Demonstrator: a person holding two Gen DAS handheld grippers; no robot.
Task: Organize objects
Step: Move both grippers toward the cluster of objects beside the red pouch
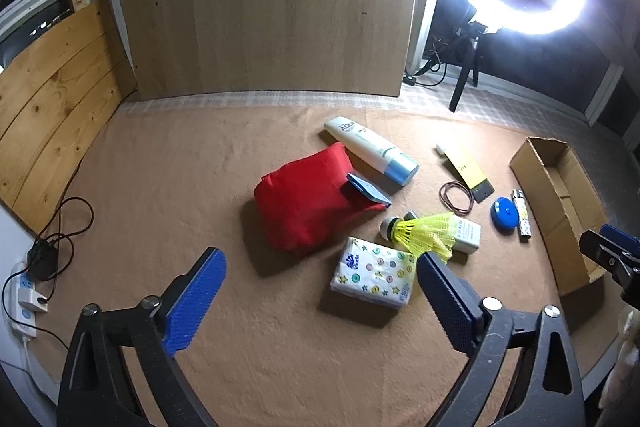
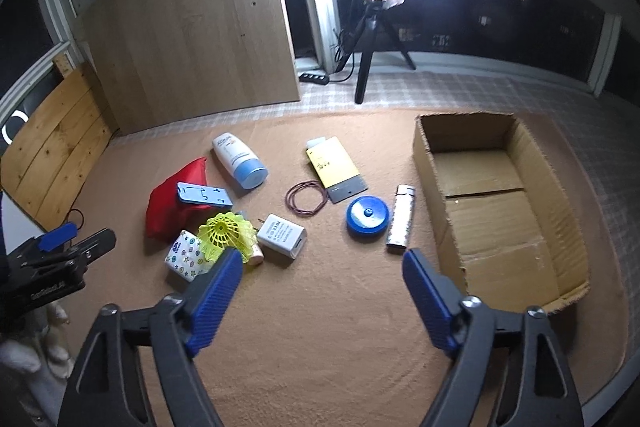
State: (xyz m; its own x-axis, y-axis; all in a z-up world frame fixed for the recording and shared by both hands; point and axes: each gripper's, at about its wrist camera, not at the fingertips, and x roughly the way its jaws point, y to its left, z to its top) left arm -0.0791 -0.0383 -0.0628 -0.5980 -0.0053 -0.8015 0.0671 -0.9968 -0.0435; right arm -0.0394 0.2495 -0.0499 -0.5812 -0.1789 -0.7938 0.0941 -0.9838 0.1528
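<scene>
Loose items lie on a tan cloth: a red pouch (image 1: 304, 199) with a blue card (image 1: 366, 189) on it, a white-and-blue lotion bottle (image 1: 372, 151), a tissue pack (image 1: 372, 273), a yellow shuttlecock (image 1: 428, 231), a white charger (image 2: 282, 235), a rubber band (image 2: 306, 203), a yellow scraper (image 2: 334, 167), a blue disc (image 2: 367, 217) and a lighter (image 2: 401, 223). An open, empty cardboard box (image 2: 500, 211) stands at the right. My left gripper (image 1: 320, 291) is open above the cloth near the tissue pack. My right gripper (image 2: 322, 291) is open, left of the box.
A ring light on a tripod (image 2: 372, 39) stands behind the cloth. A wooden board (image 1: 264, 3) leans at the back. A power strip with cables (image 1: 28, 287) lies at the far left. Plank panels (image 1: 48, 107) line the left side.
</scene>
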